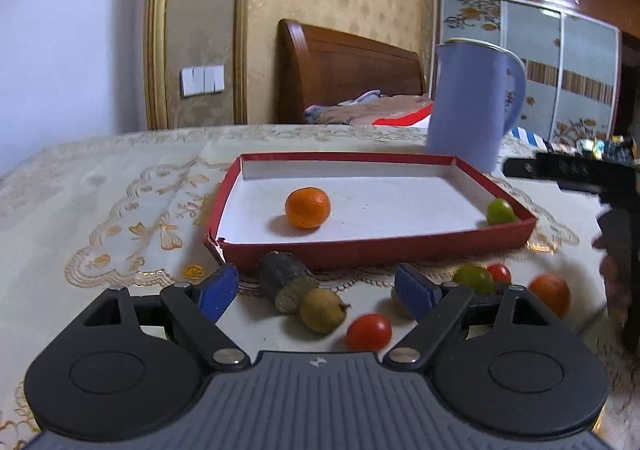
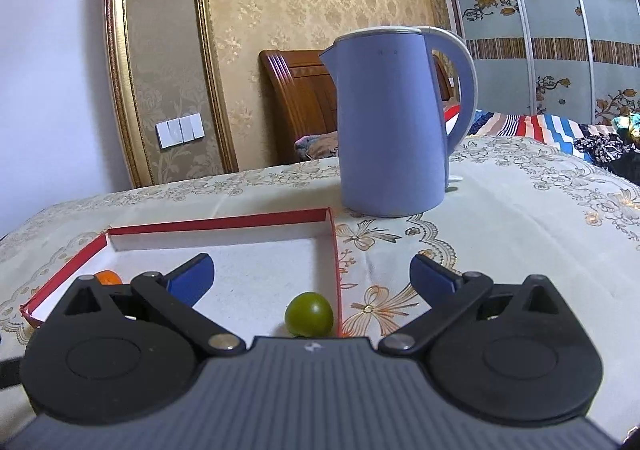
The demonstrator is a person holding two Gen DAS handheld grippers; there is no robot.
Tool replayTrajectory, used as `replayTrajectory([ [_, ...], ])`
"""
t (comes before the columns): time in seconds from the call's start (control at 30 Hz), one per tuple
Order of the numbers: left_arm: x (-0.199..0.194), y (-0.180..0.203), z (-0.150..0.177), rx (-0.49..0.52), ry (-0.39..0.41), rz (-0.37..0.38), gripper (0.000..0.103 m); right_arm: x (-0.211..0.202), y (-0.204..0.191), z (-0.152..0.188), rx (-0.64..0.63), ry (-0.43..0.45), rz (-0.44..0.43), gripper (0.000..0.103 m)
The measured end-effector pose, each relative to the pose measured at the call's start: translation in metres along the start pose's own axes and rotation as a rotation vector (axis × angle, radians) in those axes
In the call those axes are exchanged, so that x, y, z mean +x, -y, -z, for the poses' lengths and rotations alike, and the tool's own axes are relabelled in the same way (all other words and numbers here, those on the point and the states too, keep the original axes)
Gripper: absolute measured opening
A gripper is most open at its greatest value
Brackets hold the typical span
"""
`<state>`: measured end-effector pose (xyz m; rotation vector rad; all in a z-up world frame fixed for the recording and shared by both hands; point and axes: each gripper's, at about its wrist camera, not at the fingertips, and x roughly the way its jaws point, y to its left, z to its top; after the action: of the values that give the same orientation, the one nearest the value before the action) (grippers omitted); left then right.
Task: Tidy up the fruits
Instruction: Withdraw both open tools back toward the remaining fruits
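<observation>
Fruits lie loose on the cream embroidered tablecloth (image 1: 100,210) nearest the left gripper (image 1: 316,292), whose blue-padded jaws stand wide apart with nothing pressed between them. Between the pads sit a small red cherry tomato (image 1: 369,332), a brownish-green kiwi-like fruit (image 1: 322,310) and, touching it, a dark stubby cut stalk piece (image 1: 286,282). Off to the right of that gripper lie a green round fruit (image 1: 474,279), a second small red tomato (image 1: 499,273) just behind it, and an orange-red tomato (image 1: 550,294).

Beyond them stands the shallow red cardboard tray with a white floor (image 1: 376,246). Inside it rest an orange mandarin (image 1: 308,207) left of centre and a green plum-like fruit (image 1: 501,211) in the near right corner.

The right gripper (image 2: 312,276) hovers over that corner, jaws spread wide and empty, the plum-like fruit (image 2: 309,314) below and between its pads.

Behind the tray stands a pale blue electric kettle (image 2: 390,122), then a wooden headboard (image 1: 348,70).
</observation>
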<state>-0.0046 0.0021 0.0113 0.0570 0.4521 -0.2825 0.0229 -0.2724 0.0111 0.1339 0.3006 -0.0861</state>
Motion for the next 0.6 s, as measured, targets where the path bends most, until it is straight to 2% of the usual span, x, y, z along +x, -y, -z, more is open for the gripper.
replayTrajectory([
  [0.13,-0.009,0.008,0.012,0.025,-0.031,0.048,0.086,0.001,0.0,0.0,0.002,-0.01,-0.004,0.103],
  [0.23,-0.013,0.008,0.014,0.013,-0.018,0.022,0.086,-0.001,0.0,0.0,-0.001,-0.007,0.003,0.103],
  [0.37,-0.006,0.006,0.014,0.008,-0.07,0.022,0.086,-0.006,0.001,0.004,0.006,-0.028,0.002,0.103],
  [0.6,-0.004,0.006,0.015,0.004,-0.081,-0.008,0.086,-0.025,0.006,0.01,0.03,-0.006,-0.014,0.103],
])
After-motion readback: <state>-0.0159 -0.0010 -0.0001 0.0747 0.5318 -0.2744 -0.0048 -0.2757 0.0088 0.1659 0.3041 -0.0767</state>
